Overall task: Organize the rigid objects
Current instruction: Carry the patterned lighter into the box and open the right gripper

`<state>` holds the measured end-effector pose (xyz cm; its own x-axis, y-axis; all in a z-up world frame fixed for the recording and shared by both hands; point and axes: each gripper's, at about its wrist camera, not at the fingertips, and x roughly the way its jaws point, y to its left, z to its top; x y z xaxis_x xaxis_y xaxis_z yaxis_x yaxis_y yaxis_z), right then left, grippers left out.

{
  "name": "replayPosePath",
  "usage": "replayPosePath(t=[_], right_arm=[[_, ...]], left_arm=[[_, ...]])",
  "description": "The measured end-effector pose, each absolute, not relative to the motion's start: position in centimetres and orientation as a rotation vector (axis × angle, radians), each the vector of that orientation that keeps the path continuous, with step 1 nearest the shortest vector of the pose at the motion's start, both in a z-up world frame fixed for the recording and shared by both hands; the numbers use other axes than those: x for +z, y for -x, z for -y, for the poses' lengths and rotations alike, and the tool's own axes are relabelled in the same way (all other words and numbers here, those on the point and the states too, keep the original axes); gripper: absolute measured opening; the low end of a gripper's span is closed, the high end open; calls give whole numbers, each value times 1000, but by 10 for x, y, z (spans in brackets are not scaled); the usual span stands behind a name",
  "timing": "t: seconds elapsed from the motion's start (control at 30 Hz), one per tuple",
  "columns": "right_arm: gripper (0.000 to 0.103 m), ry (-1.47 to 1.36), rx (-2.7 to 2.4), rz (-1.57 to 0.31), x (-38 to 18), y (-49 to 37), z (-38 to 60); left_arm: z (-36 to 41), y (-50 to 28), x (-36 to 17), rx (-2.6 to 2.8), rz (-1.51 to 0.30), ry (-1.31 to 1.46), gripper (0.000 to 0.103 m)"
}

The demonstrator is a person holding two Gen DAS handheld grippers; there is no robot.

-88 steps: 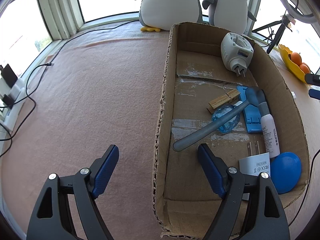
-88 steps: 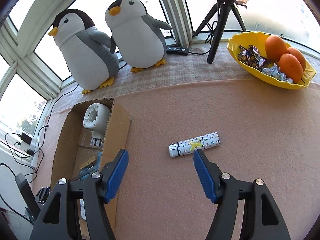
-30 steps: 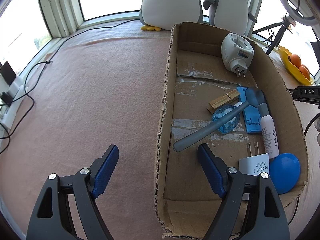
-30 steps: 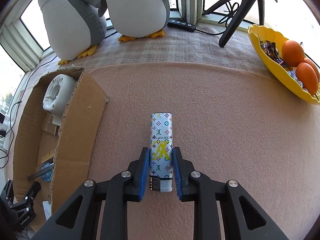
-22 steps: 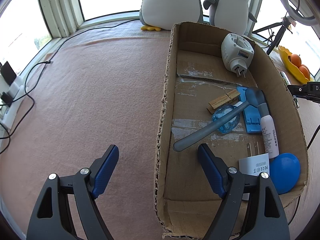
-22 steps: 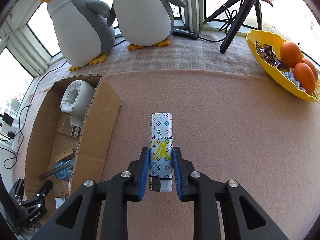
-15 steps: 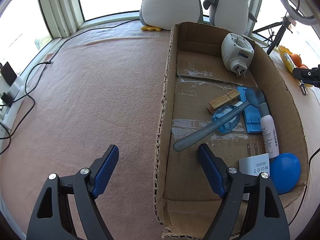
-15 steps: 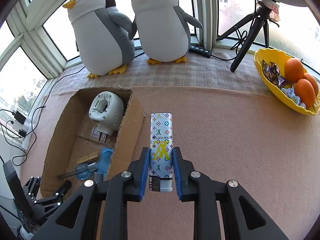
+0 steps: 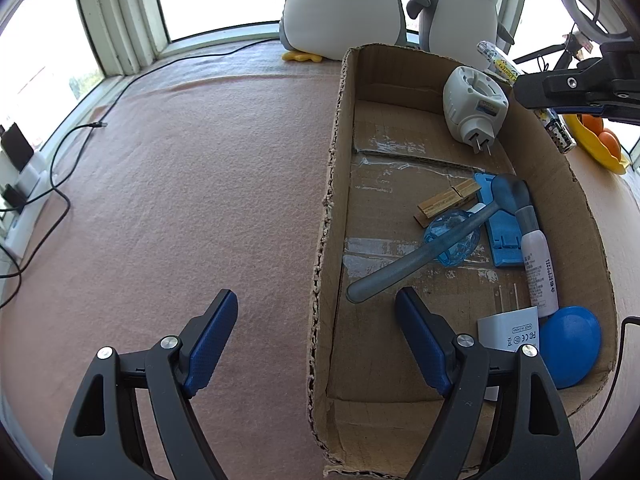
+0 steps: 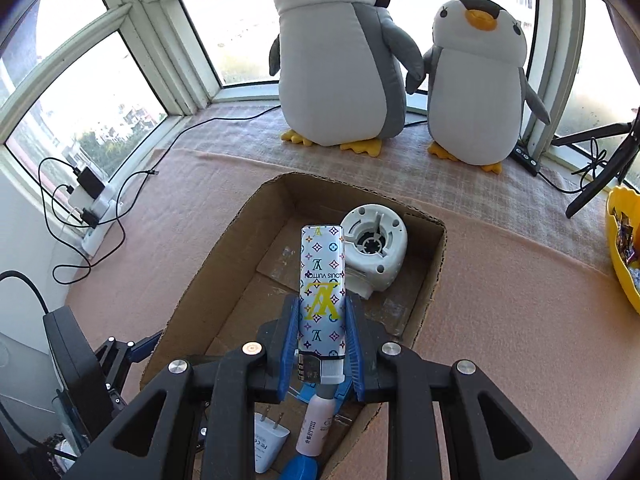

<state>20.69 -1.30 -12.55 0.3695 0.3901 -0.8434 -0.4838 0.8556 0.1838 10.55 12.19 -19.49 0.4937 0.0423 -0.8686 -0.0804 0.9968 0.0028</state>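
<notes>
Right wrist view, patterned lighter (image 10: 322, 288) clamped between right gripper (image 10: 322, 340) fingers, over cardboard box (image 10: 434, 276), left gripper (image 9: 316, 340) fingers apart, empty.

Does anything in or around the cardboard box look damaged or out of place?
Yes, slightly. The cardboard box has a ragged, torn left wall edge, and old tape residue on its floor. The things inside lie jumbled; the grey spoon rests across a clear blue piece.

A home's bay window nook: plush penguins (image 10: 340, 52) on the sill, fruit bowl (image 9: 596, 140), pink carpet (image 9: 180, 200)
</notes>
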Motion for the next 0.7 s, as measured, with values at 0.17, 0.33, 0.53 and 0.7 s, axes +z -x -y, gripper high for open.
replayPosePath(t=[0.17, 0.33, 0.53, 0.7], right_arm=[[21, 153, 587, -1089, -142, -210, -14], [21, 152, 584, -1113, -153, -216, -22], [21, 149, 576, -1108, -156, -219, -26], [43, 135, 568, -1097, -152, -218, -21]], left_arm=[[-122, -105, -195, 75, -1052, 41, 83], [-123, -105, -195, 76, -1052, 42, 83], [-123, -105, -195, 75, -1052, 41, 83], [-123, -105, -195, 75, -1052, 39, 83]])
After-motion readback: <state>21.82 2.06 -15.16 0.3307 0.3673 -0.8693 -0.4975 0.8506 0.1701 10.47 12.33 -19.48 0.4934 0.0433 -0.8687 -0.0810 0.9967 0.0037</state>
